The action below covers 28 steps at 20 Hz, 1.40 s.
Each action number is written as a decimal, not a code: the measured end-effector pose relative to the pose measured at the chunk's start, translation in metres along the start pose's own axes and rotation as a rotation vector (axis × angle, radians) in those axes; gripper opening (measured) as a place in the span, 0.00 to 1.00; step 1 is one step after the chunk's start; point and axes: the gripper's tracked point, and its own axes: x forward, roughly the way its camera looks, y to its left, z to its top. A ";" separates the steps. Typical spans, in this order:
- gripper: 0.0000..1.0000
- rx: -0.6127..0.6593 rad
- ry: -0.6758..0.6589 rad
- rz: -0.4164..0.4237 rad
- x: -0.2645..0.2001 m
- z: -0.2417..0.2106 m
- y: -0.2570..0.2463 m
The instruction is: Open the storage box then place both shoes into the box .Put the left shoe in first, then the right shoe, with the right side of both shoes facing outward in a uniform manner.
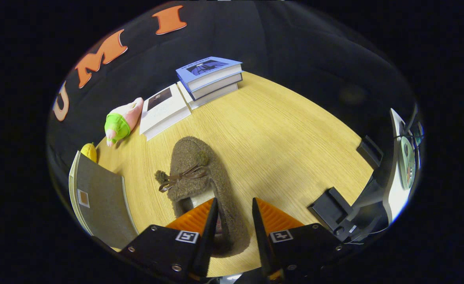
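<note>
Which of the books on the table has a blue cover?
The top book of the far stack; the books beneath it and the white book beside are pale.

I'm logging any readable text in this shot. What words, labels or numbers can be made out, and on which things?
None can be read.
Blue book cover: title line too blurred.
White book: dark picture, no legible words.
Fingers: square black-and-white marker patterns on their mounts, not text; they straddle the brown slipper heel wall, gripper open.
</note>
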 end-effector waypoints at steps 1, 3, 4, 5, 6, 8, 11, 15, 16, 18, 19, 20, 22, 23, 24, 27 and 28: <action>0.43 0.019 0.017 0.018 0.004 -0.004 0.004; 0.21 0.033 -0.003 -0.017 0.005 0.001 -0.002; 0.05 0.044 -0.004 -0.019 0.003 0.000 0.000; 0.03 0.058 -0.006 -0.011 -0.001 -0.001 0.002; 0.01 0.076 -0.015 -0.007 -0.005 0.001 0.005; 0.01 0.085 -0.034 -0.013 -0.013 0.007 0.007; 0.01 0.097 -0.061 0.021 -0.032 0.019 0.021; 0.00 0.083 -0.113 0.071 -0.064 0.038 0.055; 0.01 0.078 -0.123 0.093 -0.073 0.042 0.069; 0.01 0.066 -0.140 0.148 -0.090 0.050 0.099; 0.01 0.058 -0.148 0.175 -0.099 0.051 0.114; 0.01 0.047 -0.155 0.198 -0.107 0.054 0.130; 0.01 0.019 -0.170 0.238 -0.122 0.056 0.159; 0.01 0.004 -0.174 0.260 -0.128 0.055 0.174; 0.01 -0.009 -0.170 0.285 -0.134 0.053 0.189; 0.01 -0.038 -0.162 0.352 -0.152 0.043 0.230; 0.01 -0.050 -0.157 0.368 -0.156 0.039 0.242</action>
